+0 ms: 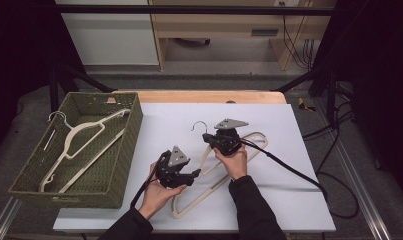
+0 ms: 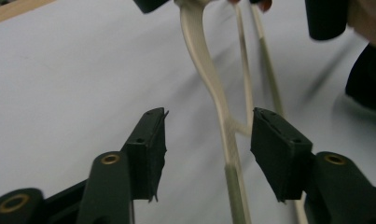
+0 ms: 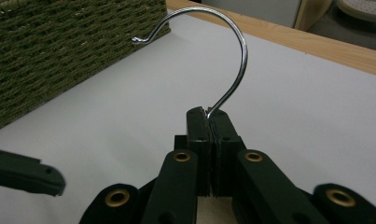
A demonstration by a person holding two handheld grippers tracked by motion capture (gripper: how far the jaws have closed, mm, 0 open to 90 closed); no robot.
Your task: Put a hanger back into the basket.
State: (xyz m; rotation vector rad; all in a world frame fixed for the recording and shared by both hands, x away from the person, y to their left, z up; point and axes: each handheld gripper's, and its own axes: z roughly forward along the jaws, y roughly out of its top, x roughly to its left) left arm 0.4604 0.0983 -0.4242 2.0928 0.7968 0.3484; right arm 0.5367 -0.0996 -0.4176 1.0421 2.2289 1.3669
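A cream plastic hanger [image 1: 201, 195] with a chrome hook [image 3: 239, 56] lies on the white mat. My right gripper [image 1: 207, 136] is shut on the hanger's neck, and in the right gripper view its jaws [image 3: 209, 119] pinch the base of the hook. My left gripper [image 1: 194, 175] sits lower on the hanger's left arm. Its jaws [image 2: 209, 140] stand open, with the cream arm [image 2: 202, 60] running between them, nearer the right pad and touching neither.
A green woven basket [image 1: 124, 150] stands at the left of the mat with another cream hanger [image 1: 84, 135] inside; its wall [image 3: 59, 46] is close to the hook. The white mat [image 1: 289, 125] ends at the wooden table edge [image 1: 209, 96]. Cables trail off to the right.
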